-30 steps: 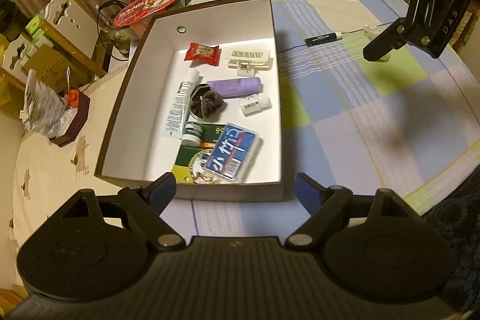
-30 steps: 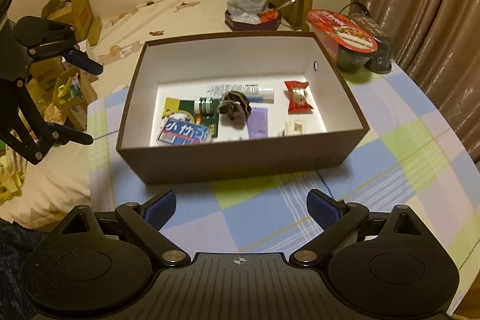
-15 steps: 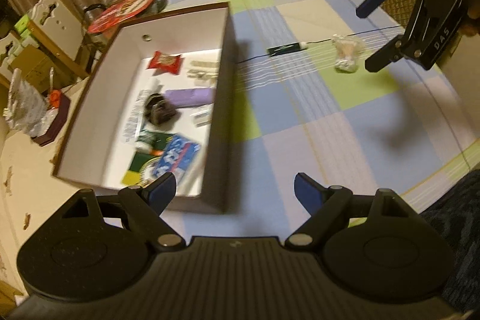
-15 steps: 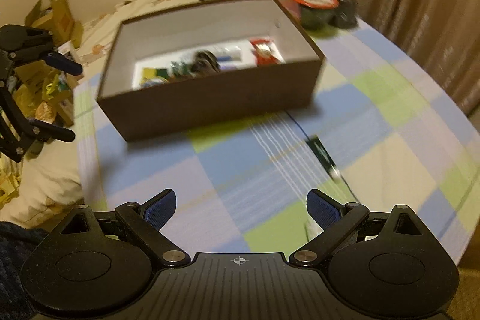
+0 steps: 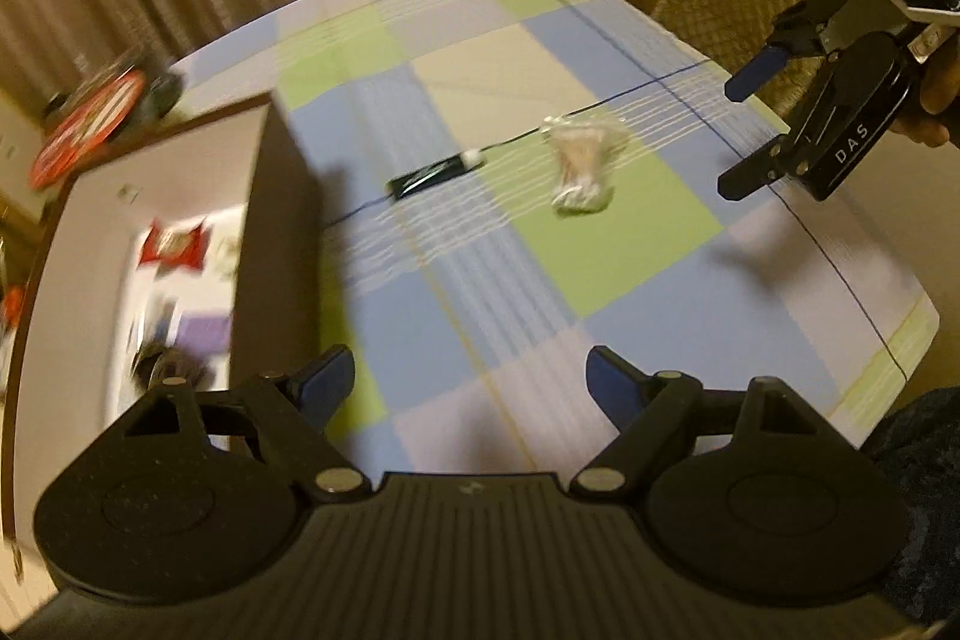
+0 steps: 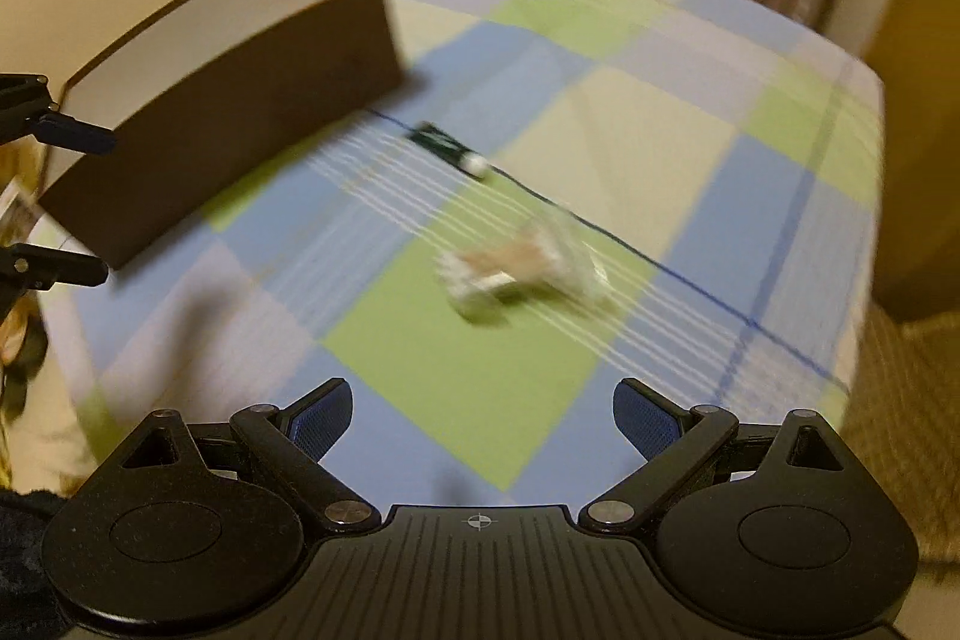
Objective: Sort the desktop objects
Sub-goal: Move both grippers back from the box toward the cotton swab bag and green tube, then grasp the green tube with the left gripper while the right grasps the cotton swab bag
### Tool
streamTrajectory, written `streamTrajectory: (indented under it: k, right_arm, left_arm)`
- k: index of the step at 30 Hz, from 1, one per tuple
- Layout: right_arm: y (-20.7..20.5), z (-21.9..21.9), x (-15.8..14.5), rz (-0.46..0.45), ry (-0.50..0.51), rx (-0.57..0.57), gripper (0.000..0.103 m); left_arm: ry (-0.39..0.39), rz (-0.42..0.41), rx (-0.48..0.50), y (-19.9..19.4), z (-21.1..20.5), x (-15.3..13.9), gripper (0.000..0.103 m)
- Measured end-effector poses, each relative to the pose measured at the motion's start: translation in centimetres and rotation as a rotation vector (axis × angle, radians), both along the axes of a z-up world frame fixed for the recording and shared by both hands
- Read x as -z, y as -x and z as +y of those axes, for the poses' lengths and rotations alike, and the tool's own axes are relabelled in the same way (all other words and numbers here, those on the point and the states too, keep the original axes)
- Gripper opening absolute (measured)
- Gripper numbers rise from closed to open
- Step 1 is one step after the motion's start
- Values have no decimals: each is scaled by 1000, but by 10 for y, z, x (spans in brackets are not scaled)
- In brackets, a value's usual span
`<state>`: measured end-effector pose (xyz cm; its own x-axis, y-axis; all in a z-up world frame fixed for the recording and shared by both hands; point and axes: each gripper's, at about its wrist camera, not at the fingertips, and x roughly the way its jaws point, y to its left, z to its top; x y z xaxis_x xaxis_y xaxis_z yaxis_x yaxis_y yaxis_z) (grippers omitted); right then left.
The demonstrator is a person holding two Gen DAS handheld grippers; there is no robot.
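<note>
Both views swung from box (image 5: 264, 232) toward clear packet (image 6: 522, 268), left claw (image 5: 471, 379) and right claw (image 6: 483, 415) released

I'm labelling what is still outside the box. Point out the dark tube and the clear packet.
tube (image 5: 427, 176): left wrist view, middle of its dark body.
packet (image 6: 522, 265): right wrist view, centre of the crinkled wrap.
</note>
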<state>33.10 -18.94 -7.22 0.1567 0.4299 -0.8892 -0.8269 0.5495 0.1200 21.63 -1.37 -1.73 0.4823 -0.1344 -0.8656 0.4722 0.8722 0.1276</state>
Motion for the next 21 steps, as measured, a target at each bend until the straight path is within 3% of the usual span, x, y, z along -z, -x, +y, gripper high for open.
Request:
streamTrajectory:
  k: [7, 14, 21]
  right_arm:
    - [-18, -41, 14, 54, -19, 188, 96]
    - [-30, -73, 30, 116, -28, 371, 96]
    - [-33, -96, 41, 168, -41, 541, 96]
  left_arm:
    - [-80, 23, 219, -57, -34, 19, 73]
    - [-215, 49, 572, -125, -62, 51, 55]
    - [-326, 162, 812, -187, -85, 103, 40]
